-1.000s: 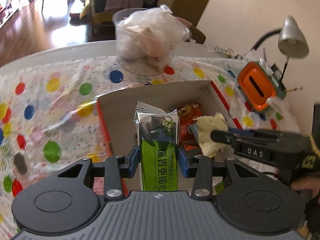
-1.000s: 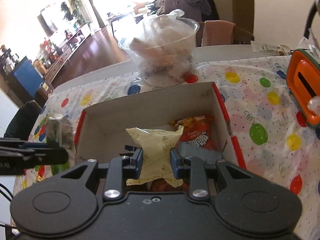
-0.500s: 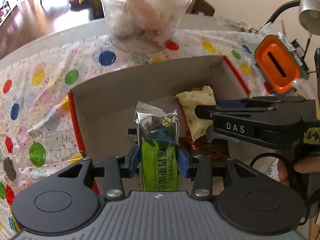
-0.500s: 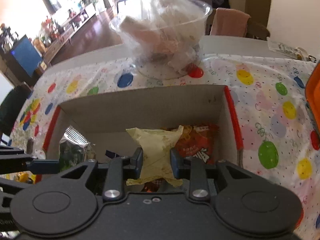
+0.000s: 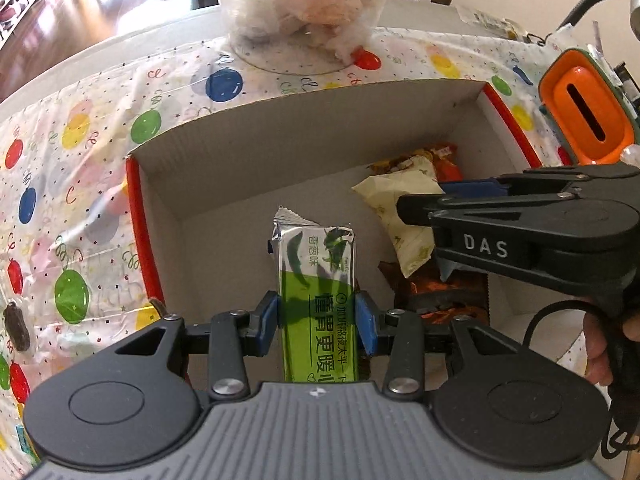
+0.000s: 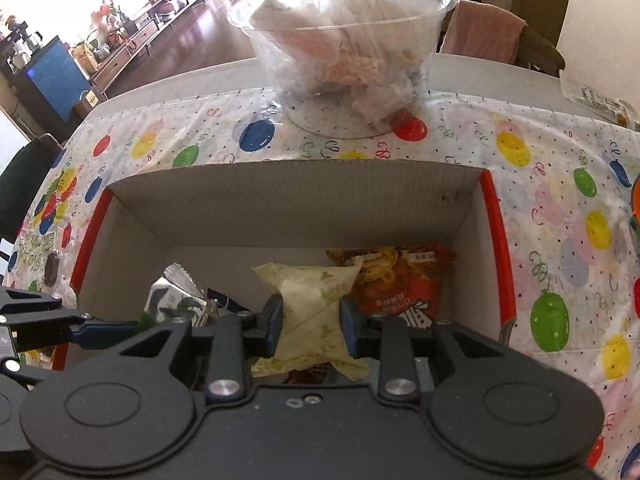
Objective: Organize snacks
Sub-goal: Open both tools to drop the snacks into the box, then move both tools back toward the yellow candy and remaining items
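My left gripper [image 5: 318, 324] is shut on a green and silver snack bar [image 5: 314, 280] and holds it inside the open cardboard box [image 5: 280, 136], near its left half. My right gripper [image 6: 312, 326] is shut on a pale yellow snack packet [image 6: 310, 308], held inside the same box over its right half. The right gripper also shows in the left wrist view [image 5: 424, 200], with the yellow packet [image 5: 404, 216] in it. A red-orange snack bag [image 6: 400, 280] lies on the box floor at the right. The green bar shows at the left in the right wrist view [image 6: 172, 300].
A clear plastic bowl [image 6: 344, 52] full of wrapped snacks stands just behind the box. An orange container [image 5: 584, 120] and a lamp stand at the right. A dark wrapped sweet [image 5: 16, 324] lies on the balloon-print tablecloth [image 5: 80, 128] left of the box.
Both grippers have moved forward and down into the box, each still holding its snack. The box and the bowl now loom closer.
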